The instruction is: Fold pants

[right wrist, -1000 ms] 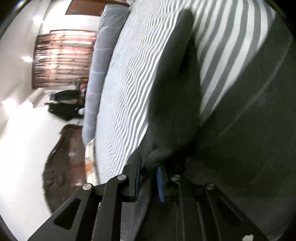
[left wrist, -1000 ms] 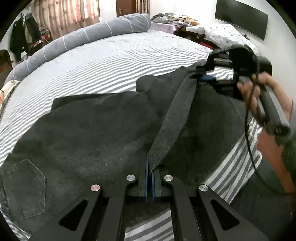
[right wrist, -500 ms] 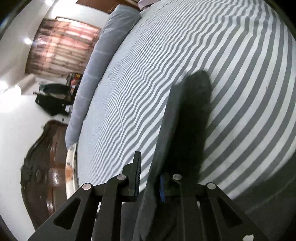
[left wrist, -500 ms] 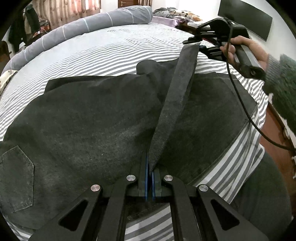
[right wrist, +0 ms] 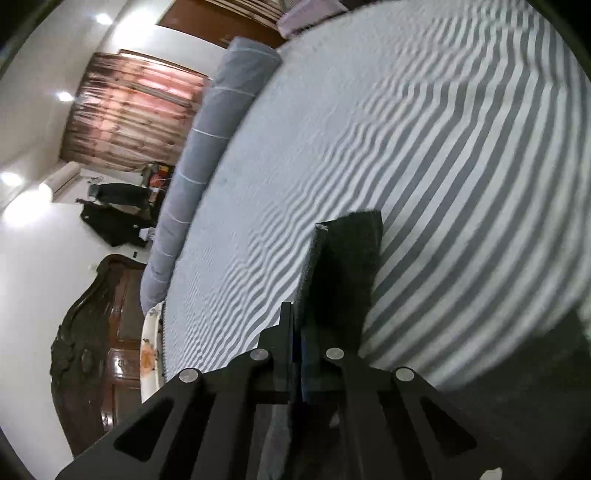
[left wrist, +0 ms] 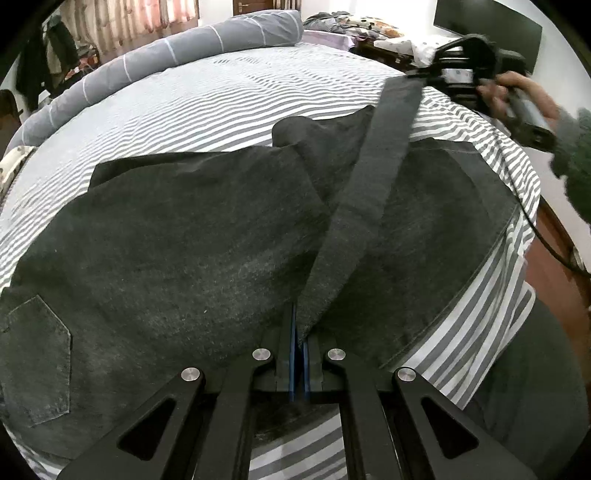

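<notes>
Dark grey pants (left wrist: 177, 240) lie spread on the striped bed, a back pocket (left wrist: 35, 358) at the lower left. My left gripper (left wrist: 300, 332) is shut on the near end of a raised band of the pants' fabric (left wrist: 373, 177). That band runs taut up to my right gripper (left wrist: 424, 72) at the upper right, held by a hand. In the right wrist view the right gripper (right wrist: 298, 317) is shut on the pants' edge (right wrist: 347, 266), which sticks out beyond the fingertips above the sheet.
The striped sheet (left wrist: 221, 92) covers the bed; a long grey bolster (left wrist: 166, 48) lies along its far side. A dark wooden headboard (right wrist: 92, 332) and curtains (right wrist: 129, 110) stand beyond. A black screen (left wrist: 480, 22) hangs on the right wall. The bed's near edge drops off at the lower right.
The right gripper has risen and moved away toward the upper right, drawing the fabric band taut, and its jaws have closed tight on the edge. The left gripper kept still.
</notes>
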Available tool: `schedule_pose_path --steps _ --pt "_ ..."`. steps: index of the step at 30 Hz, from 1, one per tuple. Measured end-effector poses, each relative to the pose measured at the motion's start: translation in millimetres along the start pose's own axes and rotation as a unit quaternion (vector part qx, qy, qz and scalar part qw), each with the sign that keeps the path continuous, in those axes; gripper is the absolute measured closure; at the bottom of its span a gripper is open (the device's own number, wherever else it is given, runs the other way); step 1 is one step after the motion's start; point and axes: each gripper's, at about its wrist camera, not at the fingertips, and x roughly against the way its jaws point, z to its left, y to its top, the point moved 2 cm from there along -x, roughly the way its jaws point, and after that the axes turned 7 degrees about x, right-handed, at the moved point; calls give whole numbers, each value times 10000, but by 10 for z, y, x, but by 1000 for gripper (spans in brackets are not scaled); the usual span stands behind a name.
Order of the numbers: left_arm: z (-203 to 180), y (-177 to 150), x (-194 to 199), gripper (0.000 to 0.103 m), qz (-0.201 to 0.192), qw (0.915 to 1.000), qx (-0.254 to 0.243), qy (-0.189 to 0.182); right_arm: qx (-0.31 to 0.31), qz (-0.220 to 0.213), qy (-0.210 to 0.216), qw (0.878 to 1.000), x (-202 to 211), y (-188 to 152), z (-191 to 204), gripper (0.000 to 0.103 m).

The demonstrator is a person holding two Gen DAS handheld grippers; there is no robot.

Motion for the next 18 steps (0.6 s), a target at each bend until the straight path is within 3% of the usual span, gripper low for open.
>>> schedule_pose_path --steps 4,8,13,18 --pt "-65 17 52 101 -86 9998 -163 12 198 -202 -264 9992 616 -131 -65 99" --pt "-170 -36 48 100 -87 9985 -538 87 38 -254 -679 9974 1141 -424 -459 99" --pt "-212 -139 0 100 65 9966 -814 135 -543 -33 -1056 9929 1327 -893 -1060 99" --pt "-266 -208 14 100 93 9938 -1093 197 -616 5 -1266 9900 1289 -1039 -1233 99"
